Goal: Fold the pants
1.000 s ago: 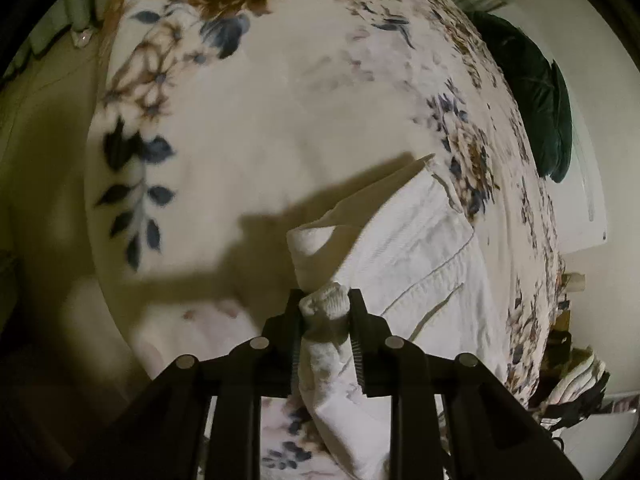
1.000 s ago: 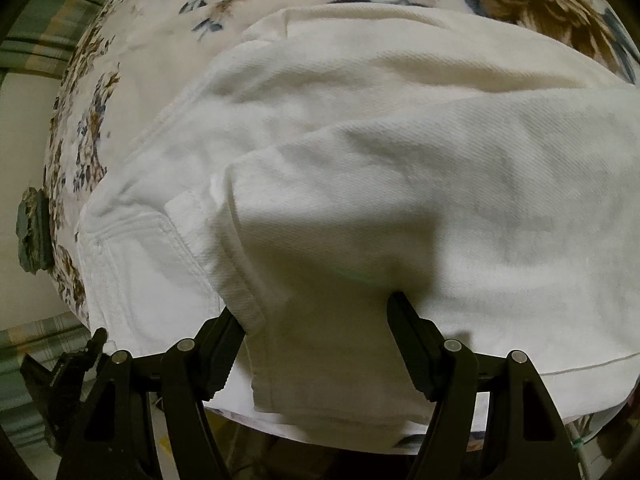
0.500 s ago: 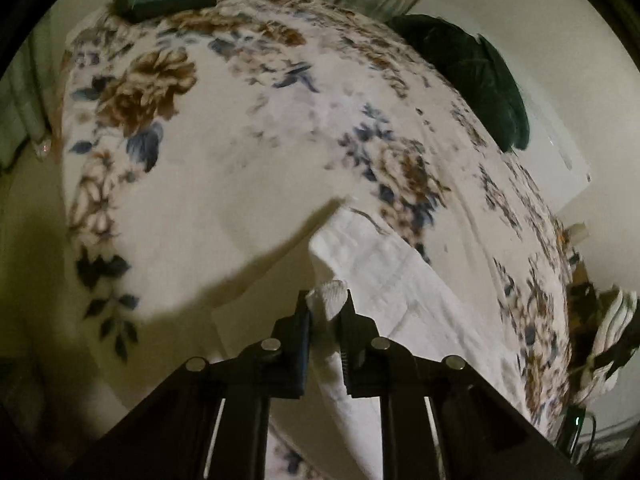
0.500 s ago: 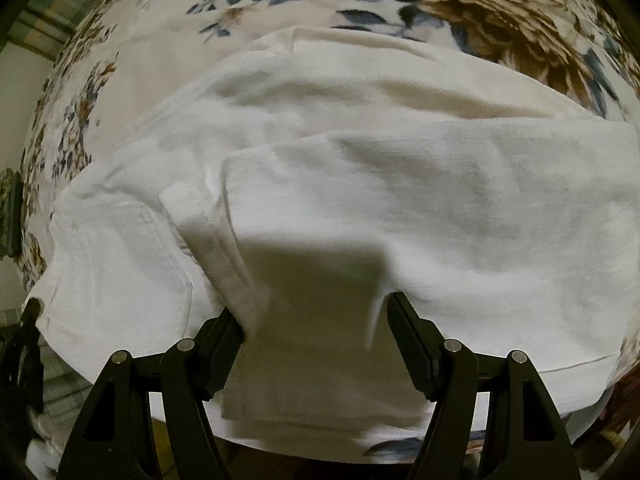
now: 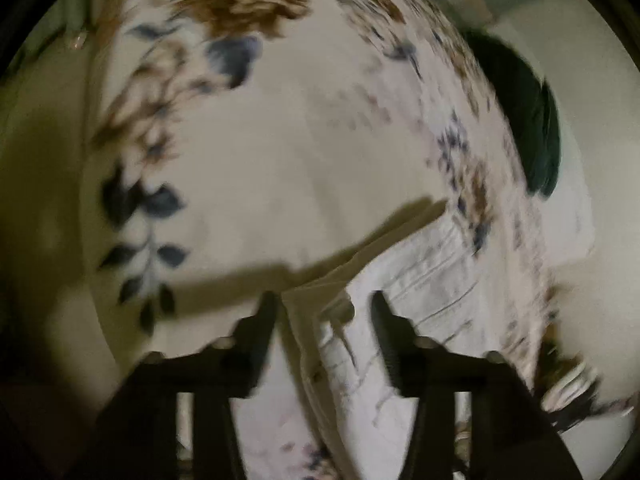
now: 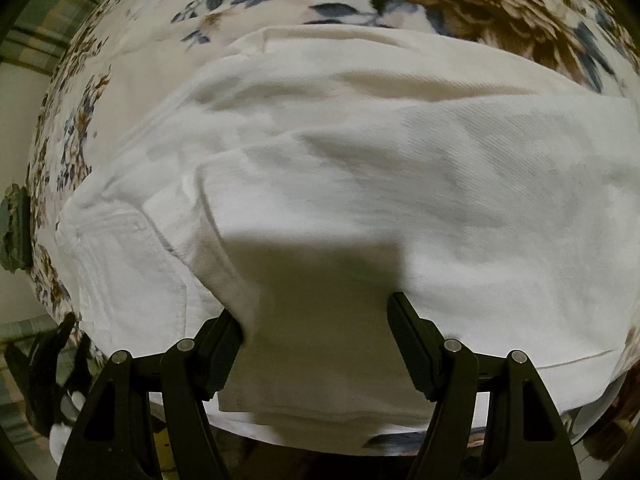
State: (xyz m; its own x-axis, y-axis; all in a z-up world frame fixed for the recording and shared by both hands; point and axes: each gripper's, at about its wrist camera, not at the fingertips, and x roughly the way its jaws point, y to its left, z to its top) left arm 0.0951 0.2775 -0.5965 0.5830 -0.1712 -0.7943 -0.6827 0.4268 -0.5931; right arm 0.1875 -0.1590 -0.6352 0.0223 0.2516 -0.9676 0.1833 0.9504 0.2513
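**Folded pants under my right gripper, their edge at my left**

The bed (image 5: pixel 288 168), under a floral cover, fills both views and bears everything; a plaid curtain (image 6: pixel 36 40) and pale wall bound it at the right view's left margin, and a dark green cushion (image 5: pixel 532 128) lies at the far side of the bed in the left view; the left view is blurred. The pants (image 6: pixel 360 200), white, lie doubled in layers across the cover, long axis running side to side before my right gripper (image 6: pixel 316 312), whose jaws stand wide apart over the near layered edge, grasping nothing, the left finger touching a fold. From my left gripper (image 5: pixel 324 308), jaws likewise parted and empty, the pants (image 5: pixel 432 280) lie ahead and to the right, their edge running between the fingers. I judge the right gripper nearer the bulk, so the next fold, if one is needed, would carry one end along that long axis.
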